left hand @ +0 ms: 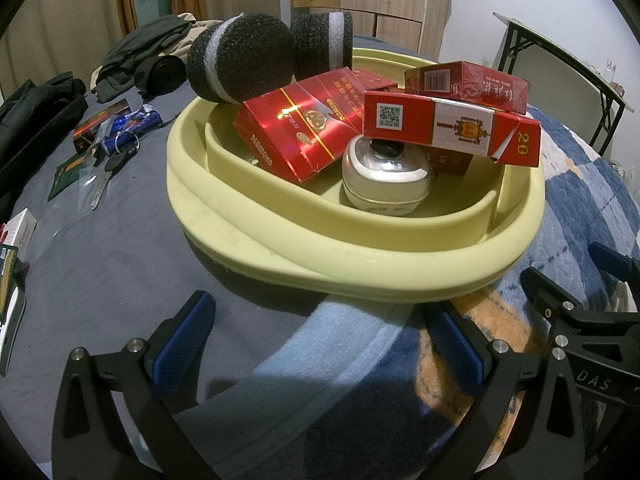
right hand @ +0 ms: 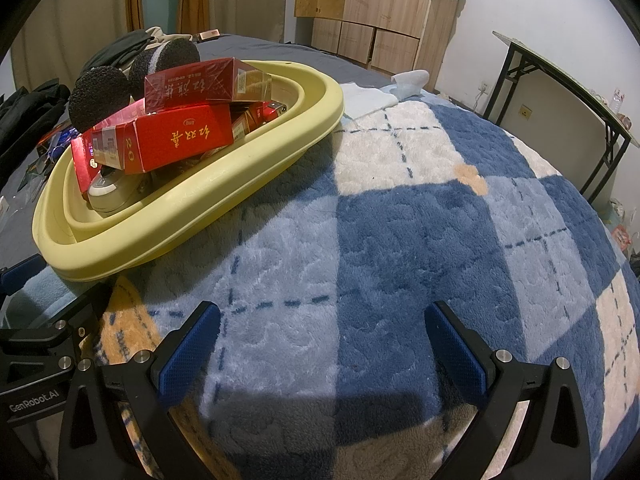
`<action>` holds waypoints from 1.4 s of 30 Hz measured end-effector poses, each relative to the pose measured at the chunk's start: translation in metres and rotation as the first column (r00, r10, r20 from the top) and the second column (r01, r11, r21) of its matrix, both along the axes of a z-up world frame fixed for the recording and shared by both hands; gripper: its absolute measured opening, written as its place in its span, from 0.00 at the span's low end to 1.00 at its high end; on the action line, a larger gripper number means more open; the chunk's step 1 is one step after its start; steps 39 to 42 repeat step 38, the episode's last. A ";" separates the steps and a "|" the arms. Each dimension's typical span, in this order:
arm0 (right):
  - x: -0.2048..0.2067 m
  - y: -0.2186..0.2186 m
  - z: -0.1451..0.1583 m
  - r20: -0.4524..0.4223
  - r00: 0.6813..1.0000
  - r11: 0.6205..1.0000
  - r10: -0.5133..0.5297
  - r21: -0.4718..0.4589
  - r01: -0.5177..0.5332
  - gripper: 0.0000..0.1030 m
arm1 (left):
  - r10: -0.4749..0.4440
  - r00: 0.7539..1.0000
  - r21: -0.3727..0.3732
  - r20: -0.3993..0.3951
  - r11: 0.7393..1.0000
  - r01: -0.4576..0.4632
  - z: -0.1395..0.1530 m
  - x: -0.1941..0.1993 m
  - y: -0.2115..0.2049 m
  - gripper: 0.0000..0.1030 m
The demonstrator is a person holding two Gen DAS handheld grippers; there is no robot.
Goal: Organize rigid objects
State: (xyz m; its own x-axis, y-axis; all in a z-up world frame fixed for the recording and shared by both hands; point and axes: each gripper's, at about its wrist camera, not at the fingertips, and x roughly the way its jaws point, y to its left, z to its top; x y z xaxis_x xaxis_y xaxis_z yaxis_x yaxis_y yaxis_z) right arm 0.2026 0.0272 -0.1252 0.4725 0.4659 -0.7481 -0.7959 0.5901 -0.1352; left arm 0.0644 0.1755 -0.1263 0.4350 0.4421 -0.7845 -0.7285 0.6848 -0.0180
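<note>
A pale yellow basin (left hand: pixel 280 240) (right hand: pixel 240 168) rests on the bed, filled with several red cigarette boxes (left hand: pixel 308 132) (right hand: pixel 180 140), a white rounded case (left hand: pixel 384 180) (right hand: pixel 116 192) and two black foam rollers (left hand: pixel 240 60) (right hand: pixel 100 96). My left gripper (left hand: pixel 320 328) is open just in front of the basin's near rim, holding nothing. My right gripper (right hand: pixel 322 340) is open over the blue checked blanket (right hand: pixel 400 220), to the right of the basin, with nothing between its fingers. The right gripper's frame shows at the right edge of the left wrist view.
Left of the basin on the grey sheet (left hand: pixel 120 264) lie a small red box (left hand: pixel 100 124), a blue packet (left hand: pixel 136 128), keys (left hand: pixel 108 172) and a green packet (left hand: pixel 66 172). Dark clothes (left hand: pixel 140 52) are heaped behind. A folding table (right hand: pixel 560 92) stands at the right.
</note>
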 end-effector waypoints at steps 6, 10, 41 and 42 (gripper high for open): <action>0.000 0.000 0.000 0.000 1.000 1.000 0.000 0.000 0.000 1.00 | 0.000 1.000 0.000 0.001 1.000 0.000 0.000 0.000 0.000 1.00; 0.000 0.000 0.000 0.000 1.000 1.000 0.000 0.000 0.000 1.00 | 0.000 1.000 0.000 0.000 1.000 0.000 0.000 0.000 0.000 1.00; 0.000 -0.001 0.000 -0.003 1.000 1.000 0.000 0.000 0.000 1.00 | 0.004 1.000 0.001 0.001 1.000 -0.004 0.000 0.002 -0.002 1.00; 0.000 -0.001 0.000 -0.003 1.000 1.000 0.000 0.000 0.000 1.00 | 0.004 1.000 0.001 0.001 1.000 -0.004 0.000 0.002 -0.002 1.00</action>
